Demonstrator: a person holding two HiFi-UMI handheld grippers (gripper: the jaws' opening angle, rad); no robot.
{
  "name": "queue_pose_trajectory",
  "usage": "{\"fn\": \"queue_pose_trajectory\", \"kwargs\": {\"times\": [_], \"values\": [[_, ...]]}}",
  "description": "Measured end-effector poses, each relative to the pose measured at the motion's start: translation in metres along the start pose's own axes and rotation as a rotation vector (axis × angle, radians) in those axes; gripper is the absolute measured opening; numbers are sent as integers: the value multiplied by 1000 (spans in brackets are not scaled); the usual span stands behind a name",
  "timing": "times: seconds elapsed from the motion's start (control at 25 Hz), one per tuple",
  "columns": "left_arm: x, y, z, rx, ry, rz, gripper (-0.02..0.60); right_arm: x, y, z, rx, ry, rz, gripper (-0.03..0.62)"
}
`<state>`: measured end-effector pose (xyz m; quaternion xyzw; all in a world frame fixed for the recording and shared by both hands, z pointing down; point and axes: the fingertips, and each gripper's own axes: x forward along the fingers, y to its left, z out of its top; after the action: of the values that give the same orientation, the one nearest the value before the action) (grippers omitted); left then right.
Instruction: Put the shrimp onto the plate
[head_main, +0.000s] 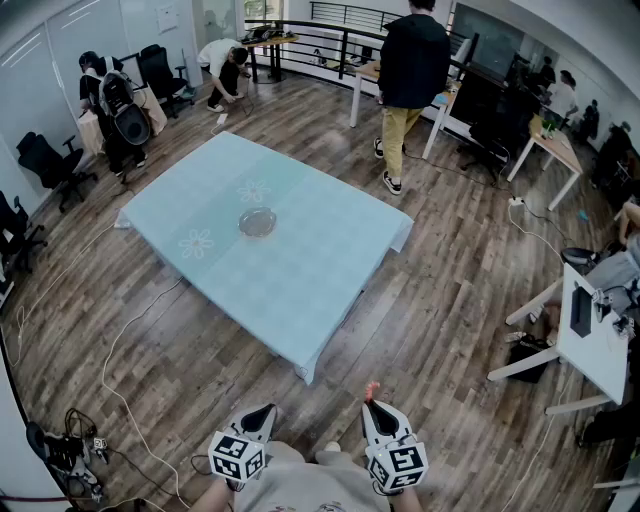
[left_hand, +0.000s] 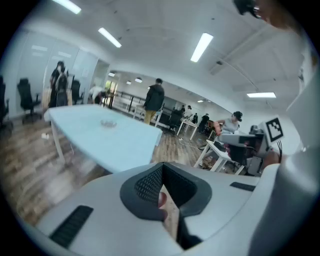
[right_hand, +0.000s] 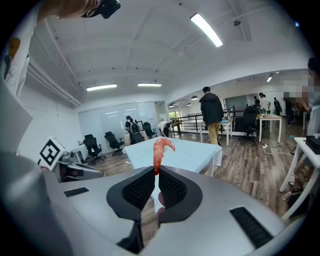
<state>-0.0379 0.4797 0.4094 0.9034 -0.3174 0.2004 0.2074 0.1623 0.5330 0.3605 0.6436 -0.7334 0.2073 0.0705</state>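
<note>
The right claw (right_hand: 156, 169) is clamped on the tail end of the shrimp (right_hand: 161, 149); the orange-pink body stands up out of the tips and curls over at the top. The left claw (left_hand: 162, 166) has its jaws together, with nothing held between them. In the head view both claws sit low at the bottom edge, close to the person's body, tips pointing forward; the shrimp shows there as a small pink fleck just above the right tips.

The plate (head_main: 257, 222) — round and shallow — rests near the middle of the bench (head_main: 300, 280), which is covered with a pale blue cloth (head_main: 205, 200). Bench and plate lie well apart from both claws, across a stretch of wooden floor (head_main: 430, 330); the shrimp is up in the air over that floor, not over the bench. A person in a dark jacket (head_main: 412, 60) stands beyond the bench's far side — back turned to the camera.
</note>
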Motion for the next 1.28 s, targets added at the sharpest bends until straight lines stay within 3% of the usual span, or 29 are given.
{"fn": "queue_pose_trajectory", "kwargs": {"times": [0.08,0.12,0.2,0.28,0.52,0.8,1.0,1.28], "values": [[-20,-41,27,82,-116,46,8,-15,3,-1,-10,-10,5,44],[-23,-56,38,73,-173,60,8,-17,3,0,-17,-19,10,44],[-13,-74,46,-23,-247,71,8,-11,5,-1,-23,-37,27,44],[-7,-93,33,-70,-234,79,8,-14,16,-12,0,-19,57,44],[-15,-110,42,-18,-254,86,8,-33,35,-7,-59,-23,136,44],[-33,-123,36,-17,-267,127,8,-44,47,-13,-25,-40,190,44],[-41,-115,22,-53,-246,144,8,-40,71,-17,-15,-30,282,44],[-45,-70,24,-76,-247,138,8,6,95,-7,-41,-1,275,44]]}}
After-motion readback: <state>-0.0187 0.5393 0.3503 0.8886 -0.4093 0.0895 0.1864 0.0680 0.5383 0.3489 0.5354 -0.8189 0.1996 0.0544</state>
